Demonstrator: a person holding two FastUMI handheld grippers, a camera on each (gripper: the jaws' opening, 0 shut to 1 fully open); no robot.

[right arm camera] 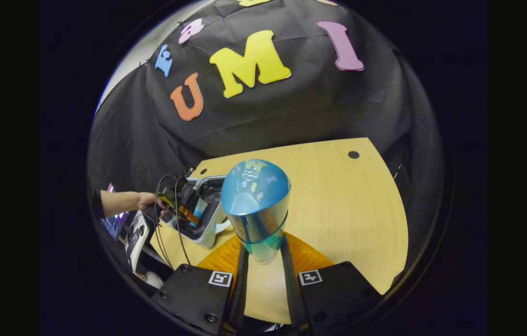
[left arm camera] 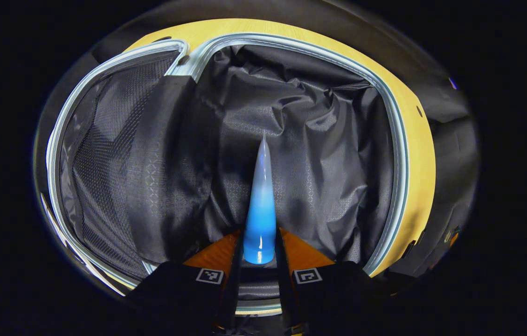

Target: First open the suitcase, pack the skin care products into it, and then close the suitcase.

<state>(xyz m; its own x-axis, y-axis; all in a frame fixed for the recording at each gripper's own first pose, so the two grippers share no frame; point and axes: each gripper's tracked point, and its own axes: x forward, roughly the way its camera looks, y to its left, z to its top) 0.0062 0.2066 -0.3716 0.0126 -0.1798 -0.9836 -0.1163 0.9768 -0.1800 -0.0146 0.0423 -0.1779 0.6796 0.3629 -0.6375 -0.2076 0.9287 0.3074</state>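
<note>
The suitcase (left arm camera: 398, 154) lies open under my left gripper (left arm camera: 260, 261), showing crumpled dark lining (left arm camera: 310, 154) and a mesh pocket (left arm camera: 105, 154) in the lid half at left. That gripper is shut on a blue-to-white tube (left arm camera: 260, 205), which points down over the lining. In the right gripper view my right gripper (right arm camera: 266, 261) is shut on a blue bottle with a rounded cap (right arm camera: 255, 205), held above the table. Farther left there, a hand (right arm camera: 147, 200) holds the left gripper (right arm camera: 191, 217) with the tube (right arm camera: 199, 208) over the pale-shelled suitcase (right arm camera: 207, 233).
The light wooden table (right arm camera: 347, 210) stretches to the right of the suitcase and has a small dark hole (right arm camera: 353, 154) near its far edge. Cables (right arm camera: 170, 233) hang from the left gripper. White equipment (right arm camera: 137, 238) stands beyond the table's left edge.
</note>
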